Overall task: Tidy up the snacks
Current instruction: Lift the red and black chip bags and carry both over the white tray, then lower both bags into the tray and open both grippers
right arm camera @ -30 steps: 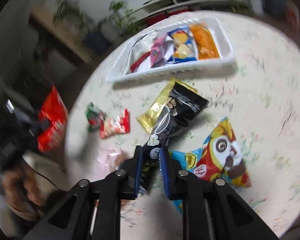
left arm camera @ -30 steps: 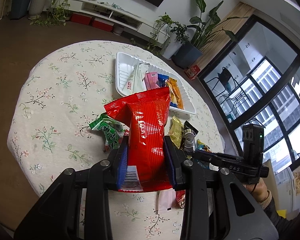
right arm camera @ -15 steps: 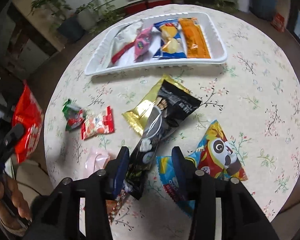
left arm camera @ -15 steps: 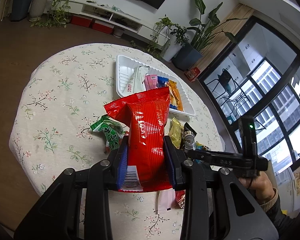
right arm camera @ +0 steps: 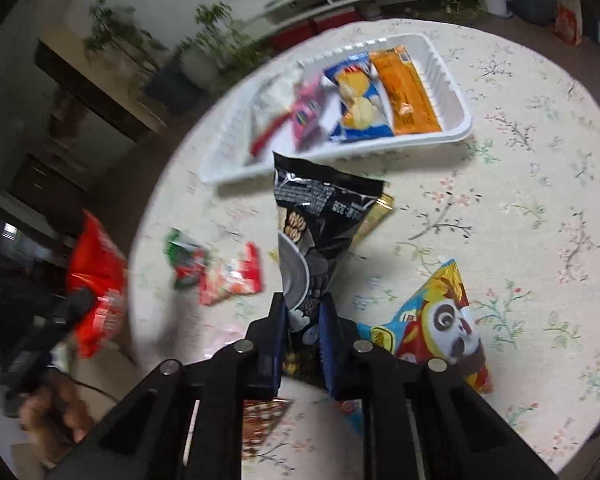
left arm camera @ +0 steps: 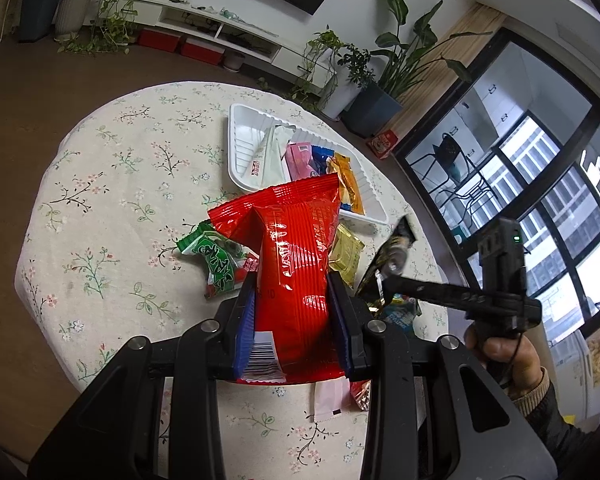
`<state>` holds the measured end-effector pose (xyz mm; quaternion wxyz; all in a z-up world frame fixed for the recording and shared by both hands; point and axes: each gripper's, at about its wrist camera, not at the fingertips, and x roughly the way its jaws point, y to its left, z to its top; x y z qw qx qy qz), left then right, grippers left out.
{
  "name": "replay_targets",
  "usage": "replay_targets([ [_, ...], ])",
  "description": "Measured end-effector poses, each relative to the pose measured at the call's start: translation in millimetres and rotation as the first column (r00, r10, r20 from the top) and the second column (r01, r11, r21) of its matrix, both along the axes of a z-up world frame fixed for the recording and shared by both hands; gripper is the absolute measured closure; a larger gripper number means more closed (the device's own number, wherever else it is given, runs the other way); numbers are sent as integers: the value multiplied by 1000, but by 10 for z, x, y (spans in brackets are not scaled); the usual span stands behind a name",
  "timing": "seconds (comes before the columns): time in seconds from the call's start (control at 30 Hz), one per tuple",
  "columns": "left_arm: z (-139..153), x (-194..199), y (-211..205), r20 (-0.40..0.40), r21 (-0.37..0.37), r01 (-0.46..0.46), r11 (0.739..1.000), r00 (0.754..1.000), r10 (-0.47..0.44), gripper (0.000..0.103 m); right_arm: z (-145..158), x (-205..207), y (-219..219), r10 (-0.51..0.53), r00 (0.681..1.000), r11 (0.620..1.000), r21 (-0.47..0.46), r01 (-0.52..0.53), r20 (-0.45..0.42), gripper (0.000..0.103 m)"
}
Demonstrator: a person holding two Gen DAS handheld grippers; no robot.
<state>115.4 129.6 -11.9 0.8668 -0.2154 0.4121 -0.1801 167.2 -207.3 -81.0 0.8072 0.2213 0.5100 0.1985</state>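
My left gripper (left arm camera: pixel 292 300) is shut on a tall red snack bag (left arm camera: pixel 292 256) and holds it upright above the round table. My right gripper (right arm camera: pixel 303 312) is shut on a black snack bag (right arm camera: pixel 316 216), lifted off the table; it also shows in the left wrist view (left arm camera: pixel 388 256). A white tray (left arm camera: pixel 244 136) at the far side holds a white, a pink, a blue and an orange packet; its rim shows in the right wrist view (right arm camera: pixel 456 132).
Loose on the floral tablecloth (right arm camera: pixel 540 184): a green packet (left arm camera: pixel 216 256), a gold packet (left arm camera: pixel 346 256), a small red-white packet (right arm camera: pixel 232 280), a panda bag (right arm camera: pixel 440 320) and a pink packet (left arm camera: pixel 328 398). Potted plants and a window stand beyond.
My right gripper opened, then shut on the black bag and lifted it off the table. My left gripper has stayed shut on the red bag, almost still.
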Motion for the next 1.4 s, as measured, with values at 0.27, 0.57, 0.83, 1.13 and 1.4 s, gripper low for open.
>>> replay_targets([
  [0.27,42,7,-30,2,10,1,1000,1000,-1,72,75,-106,-351,-53,998,974,223,42,45,86],
  [0.57,240,236,-70,37,29,30,999,999,-31,72,386,-137,-662,-70,992,968,247,41,107,87],
  [0.83,619,732,-132,76,83,60,995,995,-66,72,948,199,-1050,-96,978,979,195,59,186,87],
  [1.13,737,1633,-370,59,129,78,989,995,-86,72,1193,1146,-630,50,988,996,68,-60,143,87],
  [1.4,195,2279,-732,-47,184,102,978,994,-95,72,648,1744,-124,123,992,991,-58,-123,-3,87],
])
